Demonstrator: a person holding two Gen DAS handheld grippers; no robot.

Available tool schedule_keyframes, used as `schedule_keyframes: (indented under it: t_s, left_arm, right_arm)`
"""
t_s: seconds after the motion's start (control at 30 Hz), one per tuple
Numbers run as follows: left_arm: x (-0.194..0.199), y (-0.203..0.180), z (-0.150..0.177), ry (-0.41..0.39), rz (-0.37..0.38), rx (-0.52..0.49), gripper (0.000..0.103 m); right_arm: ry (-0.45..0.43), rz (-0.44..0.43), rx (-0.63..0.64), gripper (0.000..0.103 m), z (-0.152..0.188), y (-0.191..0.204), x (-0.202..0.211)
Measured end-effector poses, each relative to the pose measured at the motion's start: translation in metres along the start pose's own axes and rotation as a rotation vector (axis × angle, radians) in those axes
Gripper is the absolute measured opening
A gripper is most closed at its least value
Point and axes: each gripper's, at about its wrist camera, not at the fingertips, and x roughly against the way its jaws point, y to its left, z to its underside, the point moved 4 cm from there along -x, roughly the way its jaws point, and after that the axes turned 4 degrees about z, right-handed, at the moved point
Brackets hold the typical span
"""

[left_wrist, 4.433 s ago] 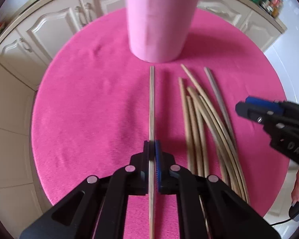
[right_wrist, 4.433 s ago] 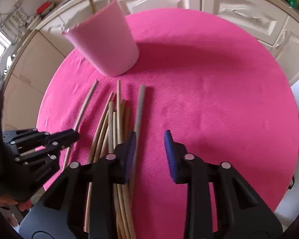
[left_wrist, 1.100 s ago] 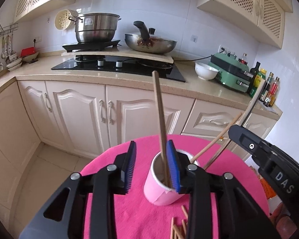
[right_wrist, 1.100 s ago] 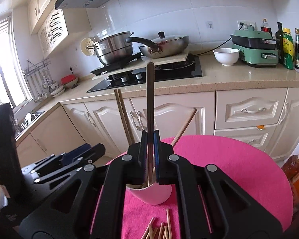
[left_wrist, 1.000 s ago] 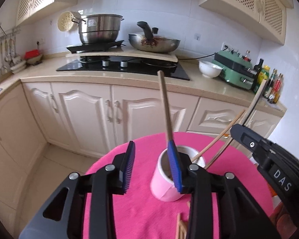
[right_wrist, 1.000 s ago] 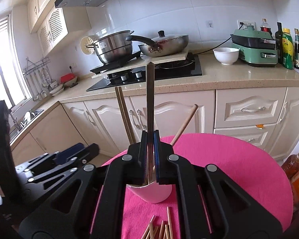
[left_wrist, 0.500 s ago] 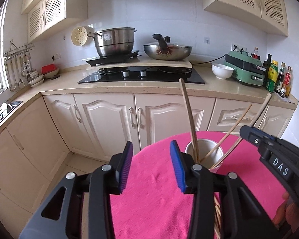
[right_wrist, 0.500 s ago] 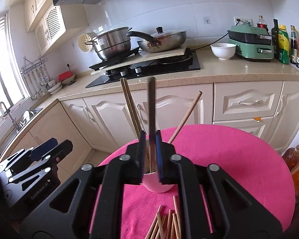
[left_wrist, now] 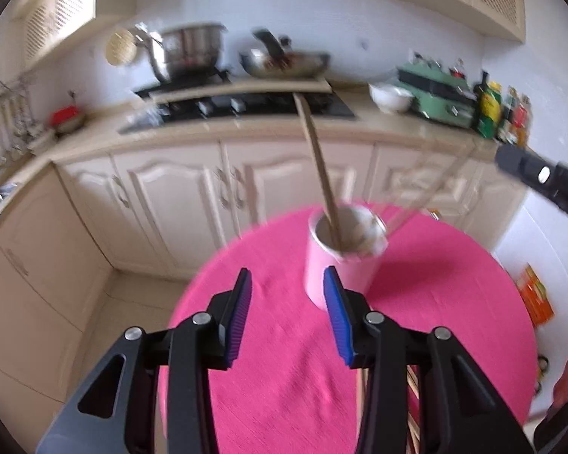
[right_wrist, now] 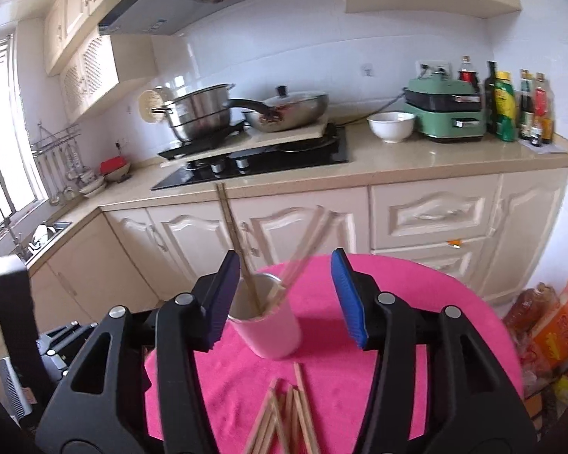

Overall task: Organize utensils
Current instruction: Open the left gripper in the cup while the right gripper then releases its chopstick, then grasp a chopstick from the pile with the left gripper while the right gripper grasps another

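In the left wrist view, the left gripper (left_wrist: 286, 316) sits at lower centre with its jaws set apart and nothing between them. Just beyond its right pad, a pink cup (left_wrist: 339, 263) stands upright on the round pink tablecloth (left_wrist: 435, 302). One wooden chopstick (left_wrist: 318, 168) leans out of the cup toward the upper left; further sticks slant from its right rim, but blur thins them to faint streaks and their number cannot be told. A few loose chopsticks (left_wrist: 411, 397) lie on the cloth at the lower right, mostly hidden behind the gripper's arm. The right gripper (left_wrist: 541, 181) enters from the right edge, cut off, so its jaws cannot be read here. The whole frame is smeared, so the stove and counter behind are soft.

In the right wrist view, the right gripper (right_wrist: 291, 299) fills the lower half, its jaws opening and empty; the cup (right_wrist: 269, 325) shows through the gap beyond the pads. Inside it, two chopsticks (right_wrist: 234, 242) lean to the upper left and a blurred pair (right_wrist: 306, 246) leans to the upper right. Loose chopsticks (right_wrist: 284, 416) lie fanned on the cloth (right_wrist: 397, 302) at the bottom centre, their near ends cut off by the frame. The left gripper (right_wrist: 60, 344) is at the lower left, largely hidden. On the counter, a white bowl (right_wrist: 390, 126) shows no visible contents.
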Motion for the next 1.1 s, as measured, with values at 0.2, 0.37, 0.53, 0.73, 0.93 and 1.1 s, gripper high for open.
schedule_keyframes:
  t_s: [0.2,0.37,0.53,0.73,0.93,1.1]
  left_arm:
    - [-0.041,-0.018,0.053,0.258,0.087,-0.014,0.039]
    - [-0.067,-0.030,0.090,0.396,0.104,-0.048,0.039]
    - [-0.081,-0.036,0.108,0.468,0.119,-0.073,0.039]
    - [-0.086,-0.039,0.110,0.491,0.154,-0.078,0.039]
    - [-0.094,-0.052,0.113,0.522,0.130,-0.157,0.040]
    - [-0.098,-0.054,0.115,0.540,0.094,-0.146,0.040]
  right_arm:
    - [0.204,0.088,0.012,0.051,0.050,-0.034,-0.015]
    - [0.345,0.108,-0.013,0.051,0.094,-0.052,-0.029]
    - [0.430,0.084,-0.019,0.051,0.123,-0.054,-0.040]
    - [0.475,0.070,-0.019,0.051,0.134,-0.051,-0.049]
    - [0.525,0.046,-0.018,0.051,0.139,-0.048,-0.058]
    - [0.592,0.025,0.012,0.051,0.148,-0.045,-0.063]
